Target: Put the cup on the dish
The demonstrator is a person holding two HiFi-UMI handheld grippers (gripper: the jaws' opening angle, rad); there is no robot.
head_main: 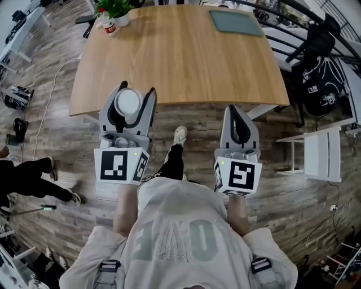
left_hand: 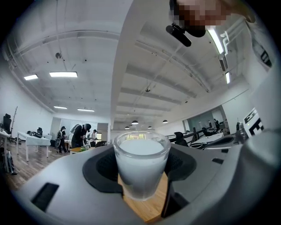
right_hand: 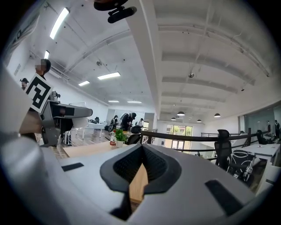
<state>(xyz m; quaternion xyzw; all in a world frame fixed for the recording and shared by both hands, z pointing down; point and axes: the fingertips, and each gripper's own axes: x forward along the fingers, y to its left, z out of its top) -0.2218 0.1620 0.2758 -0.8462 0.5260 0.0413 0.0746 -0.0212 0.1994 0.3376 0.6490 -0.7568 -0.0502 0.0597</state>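
A white frosted cup (head_main: 128, 103) (left_hand: 141, 165) stands upright between the jaws of my left gripper (head_main: 136, 90), which is shut on its sides. It is held over the front left edge of the wooden table (head_main: 180, 68). A flat grey-green rectangular dish (head_main: 237, 22) lies at the table's far right, well away from the cup. My right gripper (head_main: 233, 108) (right_hand: 139, 151) hangs just off the table's front edge at the right. Its pads meet at the tips and hold nothing.
A potted plant (head_main: 115, 8) and a small bottle (head_main: 110, 26) stand at the table's far left corner. A white chair (head_main: 318, 153) and a black bag (head_main: 318, 79) are on the right. Another person's legs (head_main: 34, 176) show on the floor at the left.
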